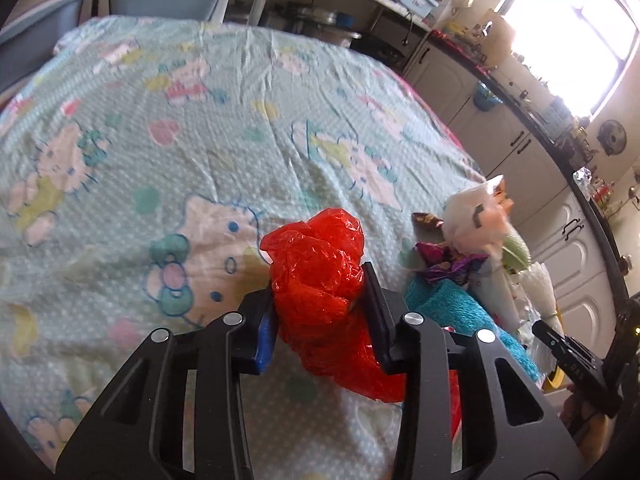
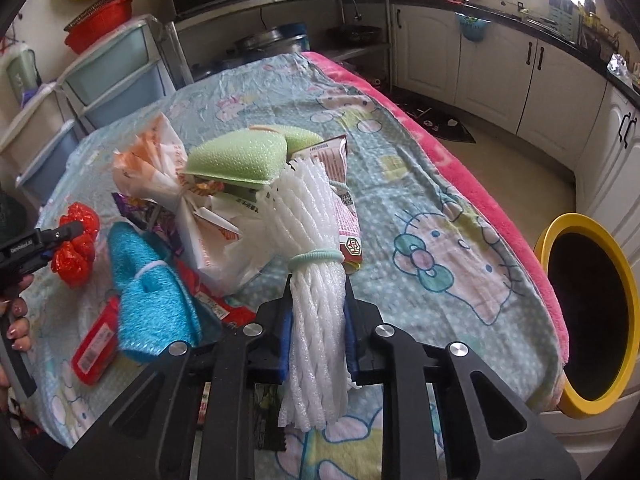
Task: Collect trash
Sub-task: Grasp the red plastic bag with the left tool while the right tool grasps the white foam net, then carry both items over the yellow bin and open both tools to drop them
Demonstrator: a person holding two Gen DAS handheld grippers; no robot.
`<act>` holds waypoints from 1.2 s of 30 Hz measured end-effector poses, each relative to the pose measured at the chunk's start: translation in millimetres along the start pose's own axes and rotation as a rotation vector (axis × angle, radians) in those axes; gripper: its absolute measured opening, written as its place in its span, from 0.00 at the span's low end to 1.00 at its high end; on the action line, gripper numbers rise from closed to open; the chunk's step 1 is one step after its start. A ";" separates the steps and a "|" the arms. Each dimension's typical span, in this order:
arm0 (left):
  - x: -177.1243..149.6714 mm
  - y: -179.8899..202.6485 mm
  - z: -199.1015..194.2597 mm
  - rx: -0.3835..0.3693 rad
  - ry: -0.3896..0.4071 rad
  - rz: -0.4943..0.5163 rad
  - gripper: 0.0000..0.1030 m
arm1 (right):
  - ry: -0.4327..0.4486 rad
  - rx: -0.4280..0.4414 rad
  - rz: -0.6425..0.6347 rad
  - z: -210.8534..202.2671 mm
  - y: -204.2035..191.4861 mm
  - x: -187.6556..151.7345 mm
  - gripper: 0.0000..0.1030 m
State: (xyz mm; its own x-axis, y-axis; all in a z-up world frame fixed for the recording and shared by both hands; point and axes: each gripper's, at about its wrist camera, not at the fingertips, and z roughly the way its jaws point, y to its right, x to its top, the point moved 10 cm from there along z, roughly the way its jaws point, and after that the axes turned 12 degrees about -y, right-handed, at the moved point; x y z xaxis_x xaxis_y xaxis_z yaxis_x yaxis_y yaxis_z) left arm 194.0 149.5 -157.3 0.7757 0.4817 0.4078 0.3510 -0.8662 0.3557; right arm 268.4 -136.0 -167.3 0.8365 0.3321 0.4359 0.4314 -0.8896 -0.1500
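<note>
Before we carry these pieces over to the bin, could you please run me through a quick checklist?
1. Left hand-held gripper closed on the red plastic bag: ok.
2. Right hand-held gripper closed on the white foam netting: ok.
3. Netting bundled by its green band: ok.
4. Yellow-rimmed bin open, beside the table: ok.
5. Bag clear of the cloth: cannot tell.
6. Table cleared: not ok; the blue cloth and red packet remain.

My right gripper shows only as a dark tip at the left camera's right edge. The yellow bin is cut off at right; wrapper print is unreadable.
</note>
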 end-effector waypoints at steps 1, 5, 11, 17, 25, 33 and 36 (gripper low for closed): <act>0.8 1.9 -8.3 0.008 0.017 0.014 0.29 | 0.004 0.007 0.003 -4.5 1.0 -1.2 0.19; 10.7 19.8 -34.1 0.007 0.069 0.065 0.29 | 0.044 0.026 0.021 -32.2 10.9 -0.8 0.19; 24.2 96.7 -61.1 -0.039 0.141 0.213 0.29 | 0.128 0.001 0.051 -74.0 37.5 5.8 0.19; 32.0 186.9 -58.7 -0.114 0.155 0.342 0.29 | 0.220 -0.063 0.115 -113.7 84.5 11.0 0.19; 29.6 303.2 -38.2 -0.177 0.134 0.523 0.29 | 0.303 -0.160 0.253 -148.1 160.5 4.1 0.19; 9.9 403.3 10.6 -0.246 0.060 0.648 0.29 | 0.306 -0.243 0.413 -149.4 238.4 -22.2 0.19; -7.7 439.2 33.4 -0.280 0.015 0.700 0.29 | 0.288 -0.262 0.454 -143.5 258.2 -35.3 0.19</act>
State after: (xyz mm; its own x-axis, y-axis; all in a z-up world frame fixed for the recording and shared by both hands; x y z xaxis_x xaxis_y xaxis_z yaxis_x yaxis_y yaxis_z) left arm 359.8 -239.1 -32.3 0.7607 -0.1655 0.6277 -0.3696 -0.9053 0.2092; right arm 301.8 -422.4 -94.0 0.7766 -0.1657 0.6078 -0.0764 -0.9824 -0.1702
